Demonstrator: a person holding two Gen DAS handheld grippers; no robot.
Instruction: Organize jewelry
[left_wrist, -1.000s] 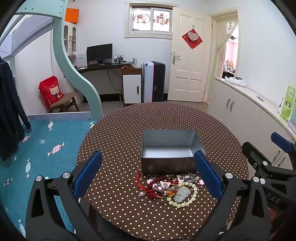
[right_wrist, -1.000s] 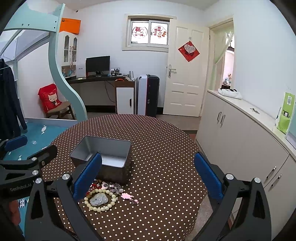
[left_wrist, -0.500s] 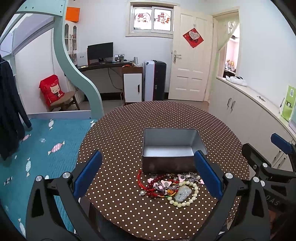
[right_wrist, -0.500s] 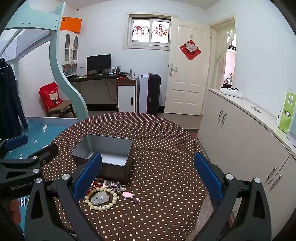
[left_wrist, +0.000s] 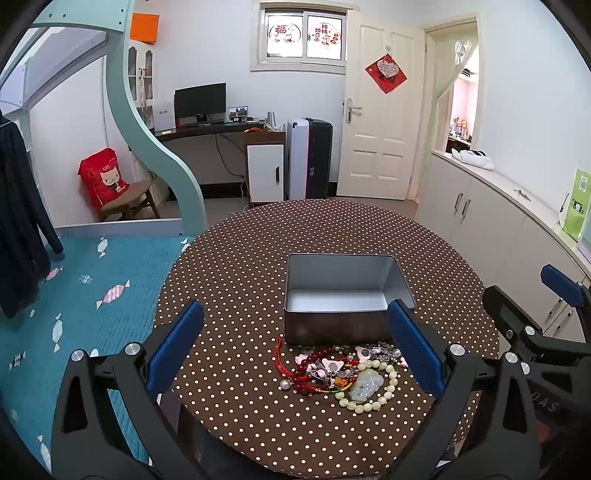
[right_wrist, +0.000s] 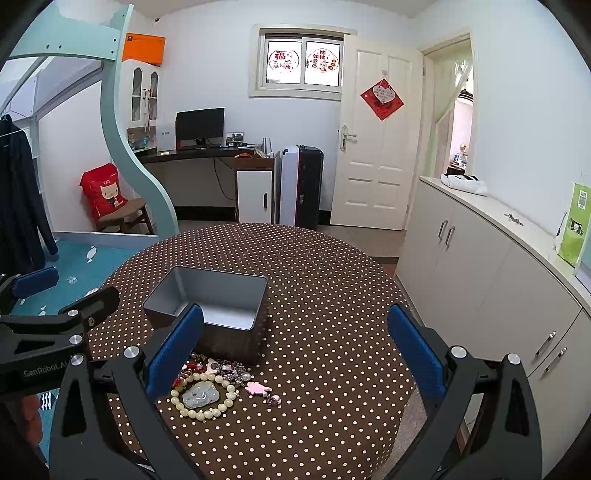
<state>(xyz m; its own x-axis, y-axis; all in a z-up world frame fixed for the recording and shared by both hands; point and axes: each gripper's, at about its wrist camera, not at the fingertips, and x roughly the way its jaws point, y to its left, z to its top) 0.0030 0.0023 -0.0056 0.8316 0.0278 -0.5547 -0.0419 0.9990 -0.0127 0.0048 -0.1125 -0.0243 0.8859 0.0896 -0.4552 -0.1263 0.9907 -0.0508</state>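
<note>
An empty grey metal tin (left_wrist: 345, 295) stands on a round table with a brown polka-dot cloth (left_wrist: 258, 251). A heap of jewelry (left_wrist: 340, 373) lies just in front of the tin: a pale bead bracelet with a jade pendant (left_wrist: 364, 387), red bead strings (left_wrist: 295, 369) and pink charms. My left gripper (left_wrist: 295, 350) is open and empty, hovering above the near side of the heap. My right gripper (right_wrist: 295, 350) is open and empty, to the right of the heap; the tin (right_wrist: 210, 299) and the bracelet (right_wrist: 201, 395) show at its lower left.
The table's near edge (left_wrist: 295, 469) lies just below the grippers. A blue bed (left_wrist: 74, 295) stands at the left, white cabinets (right_wrist: 498, 288) at the right. The left gripper also shows in the right wrist view (right_wrist: 55, 317).
Both grippers have drifted slightly back and up; the tin and the jewelry sit a little lower in both views. Nothing on the table has moved.
</note>
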